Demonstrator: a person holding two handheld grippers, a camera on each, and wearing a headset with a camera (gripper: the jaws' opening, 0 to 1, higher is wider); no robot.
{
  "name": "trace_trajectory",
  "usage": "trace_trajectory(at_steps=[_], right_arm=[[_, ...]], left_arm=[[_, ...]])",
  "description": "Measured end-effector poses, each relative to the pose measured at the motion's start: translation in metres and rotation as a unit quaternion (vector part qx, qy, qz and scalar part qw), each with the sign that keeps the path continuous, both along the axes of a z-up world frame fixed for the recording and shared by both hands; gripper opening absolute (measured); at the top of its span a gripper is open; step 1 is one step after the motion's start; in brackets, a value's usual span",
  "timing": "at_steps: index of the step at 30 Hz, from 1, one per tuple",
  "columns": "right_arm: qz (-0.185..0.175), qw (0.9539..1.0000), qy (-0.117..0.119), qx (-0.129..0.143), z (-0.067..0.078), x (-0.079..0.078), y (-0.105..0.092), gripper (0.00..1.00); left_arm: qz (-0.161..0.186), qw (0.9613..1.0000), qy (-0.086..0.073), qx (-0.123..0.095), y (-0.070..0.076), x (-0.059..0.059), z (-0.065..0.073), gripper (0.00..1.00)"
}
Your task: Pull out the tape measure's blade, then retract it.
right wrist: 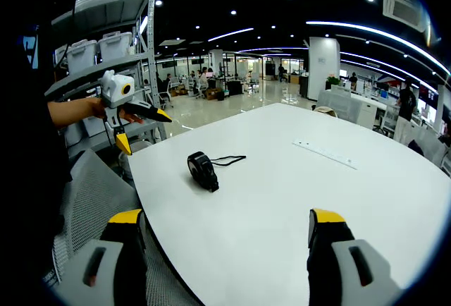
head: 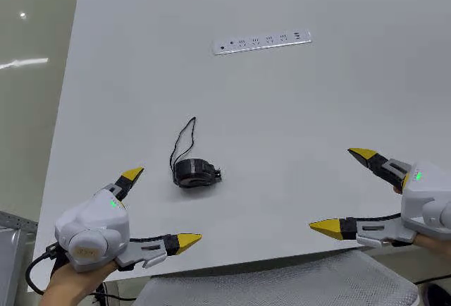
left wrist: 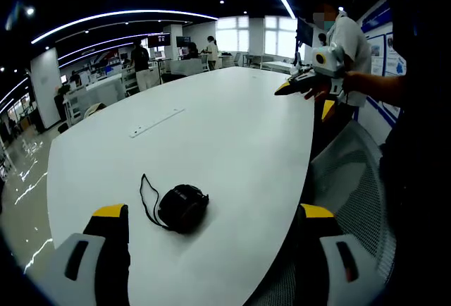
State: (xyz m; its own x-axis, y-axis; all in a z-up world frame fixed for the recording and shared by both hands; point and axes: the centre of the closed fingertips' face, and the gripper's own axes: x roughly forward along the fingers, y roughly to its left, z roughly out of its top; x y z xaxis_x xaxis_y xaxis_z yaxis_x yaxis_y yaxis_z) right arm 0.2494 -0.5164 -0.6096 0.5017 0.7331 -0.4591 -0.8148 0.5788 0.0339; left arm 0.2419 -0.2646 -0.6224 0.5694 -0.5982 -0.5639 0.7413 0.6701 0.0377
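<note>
A black tape measure (head: 194,173) with a thin black wrist cord (head: 183,140) lies on the white table (head: 282,108), blade fully in. It also lies ahead of the jaws in the left gripper view (left wrist: 182,207) and the right gripper view (right wrist: 203,170). My left gripper (head: 165,206) hovers at the table's near left edge, open, its yellow tips short of the tape measure. My right gripper (head: 345,190) hangs open at the near right edge, well apart from the tape measure. Nothing sits between either pair of jaws.
A white power strip (head: 262,41) lies flat toward the far side of the table. A grey mesh chair (head: 296,285) sits just under the near edge. Shelving with bins (right wrist: 99,52) stands off to the side, and people stand in the background.
</note>
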Motion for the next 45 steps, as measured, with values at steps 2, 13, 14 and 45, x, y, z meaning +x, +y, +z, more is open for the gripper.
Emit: trace_trajectory(at_steps=[2,13,14,45], right_arm=[[0.001,1.0,0.001,-0.001,-0.001,0.0,0.0,0.97],[0.014,0.9999,0.004,-0.008,-0.002,0.002,0.002,0.95],[0.015,0.9998,0.004,-0.009,-0.003,0.003,0.002,0.95],[0.09,0.9951,-0.026,-0.032,-0.017,0.027,0.02,0.74]], left_arm=[[0.0,1.0,0.0,0.0,0.0,0.0,0.0,0.98],[-0.004,1.0,0.001,0.004,0.003,0.005,-0.004,0.97],[-0.004,1.0,0.001,0.005,0.004,0.006,-0.005,0.97],[-0.053,0.9979,0.015,0.034,0.008,0.026,-0.03,0.87]])
